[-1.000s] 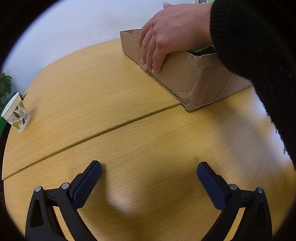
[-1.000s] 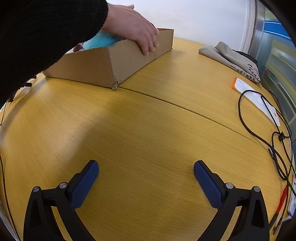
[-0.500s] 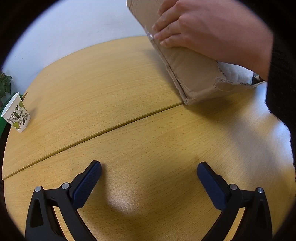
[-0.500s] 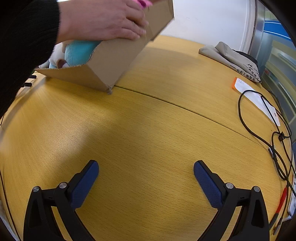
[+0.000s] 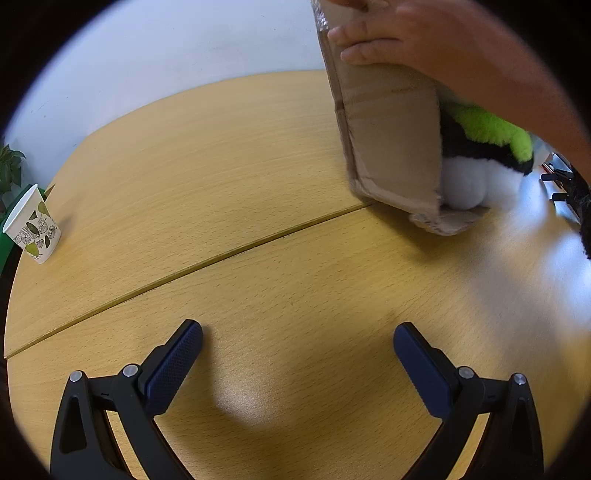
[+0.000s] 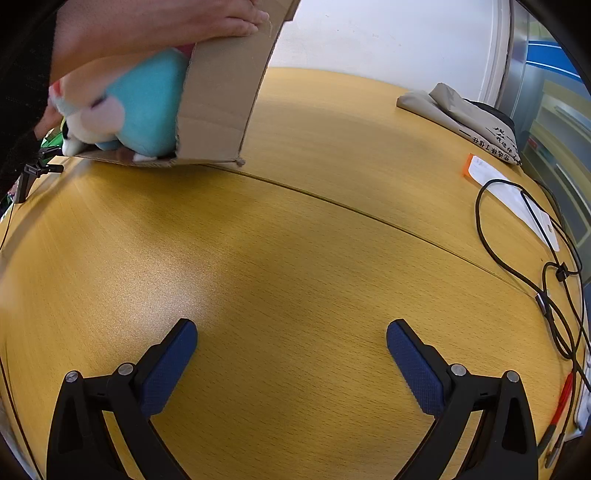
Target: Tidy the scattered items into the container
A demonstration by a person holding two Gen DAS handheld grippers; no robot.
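Observation:
A person's hand (image 5: 399, 33) tips a cardboard box (image 5: 391, 136) up on one edge at the far side of the table. Soft toys slide toward its low open side: a green, black and white plush (image 5: 484, 158) in the left wrist view, a turquoise and pink plush (image 6: 144, 107) in the right wrist view. The same box (image 6: 221, 99) and hand (image 6: 155, 26) fill the upper left of the right wrist view. My left gripper (image 5: 297, 345) and right gripper (image 6: 291, 341) both rest low over bare wood, open and holding nothing, well short of the box.
A leaf-printed paper cup (image 5: 31, 225) stands at the table's left edge beside a plant. On the right lie a folded beige cloth (image 6: 458, 114), a white label with an orange tab (image 6: 513, 195) and a looping black cable (image 6: 528, 236). A seam crosses the wooden table (image 5: 221, 206).
The hand has lifted the box's far side, from flat on the table to steeply tilted, and the plush toys have slid to its low side. Neither gripper has moved.

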